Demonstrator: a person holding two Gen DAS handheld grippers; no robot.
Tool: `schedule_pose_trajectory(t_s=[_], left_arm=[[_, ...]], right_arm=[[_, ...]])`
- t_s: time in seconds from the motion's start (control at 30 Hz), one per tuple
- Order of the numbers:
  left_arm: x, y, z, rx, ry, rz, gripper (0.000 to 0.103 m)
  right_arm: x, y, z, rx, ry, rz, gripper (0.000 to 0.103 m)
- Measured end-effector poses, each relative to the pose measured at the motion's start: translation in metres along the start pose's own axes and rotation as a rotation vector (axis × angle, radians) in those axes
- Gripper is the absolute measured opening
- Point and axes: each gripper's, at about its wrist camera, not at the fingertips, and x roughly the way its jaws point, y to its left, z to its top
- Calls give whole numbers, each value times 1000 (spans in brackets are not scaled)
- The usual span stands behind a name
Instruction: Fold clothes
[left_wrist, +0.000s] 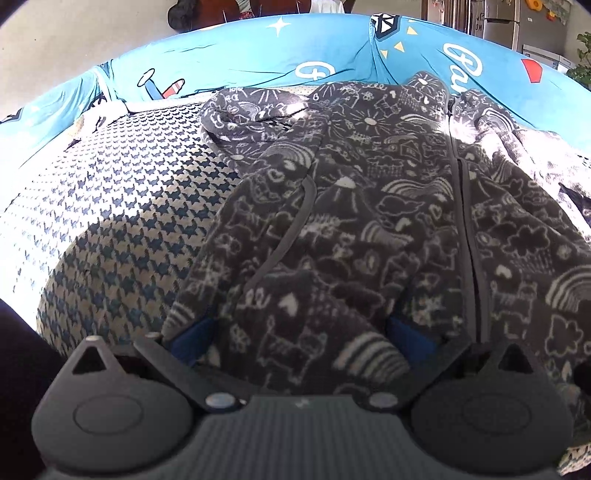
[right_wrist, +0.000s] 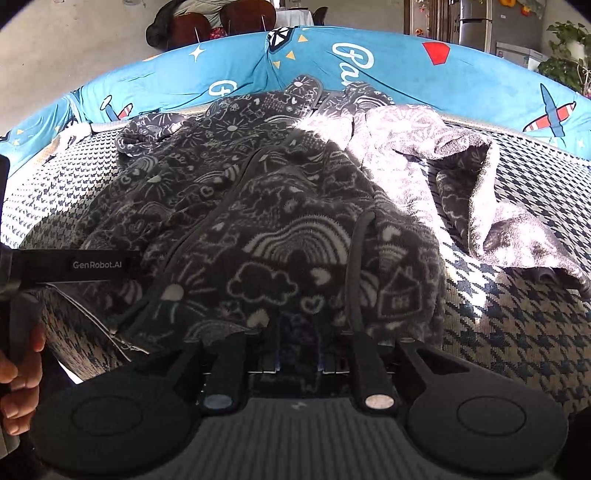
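Houndstooth sofa (right_wrist: 517, 317), fleece jacket (right_wrist: 295, 236) hem pinched in right claw (right_wrist: 299, 354)

Left gripper (left_wrist: 295, 332) fingertips were buried under fleece jacket (left_wrist: 351, 221), pad contact not visible. Right gripper (right_wrist: 299, 354) pads were hidden too. Jacket's right sleeve ran off the left view's edge. Hand (right_wrist: 18, 384) was cropped.

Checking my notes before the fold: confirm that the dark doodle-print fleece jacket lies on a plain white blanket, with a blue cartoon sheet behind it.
Not quite. The fleece jacket lies on a houndstooth-patterned blanket, dark checks on cream, not a plain white one. The left wrist view shows the pattern clearly beside the jacket. The blue cartoon sheet is indeed behind it.
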Motion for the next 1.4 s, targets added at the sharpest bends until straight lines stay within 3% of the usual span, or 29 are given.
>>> schedule_pose_trajectory(t_s=[0.43,0.8,1.1,1.4], left_arm=[[0,2,25,-32,-10,-7,103],[33,-2,54,-18,-2,-18,103],[42,-2,50,-4,1,-22,103],[43,-1,49,2,8,-27,103]], right_arm=[[-9,16,12,-21,-101,55,23],[14,29,39,-79,-79,84,29],[45,32,50,-58,10,49,32],[43,36,46,-108,6,24,32]])
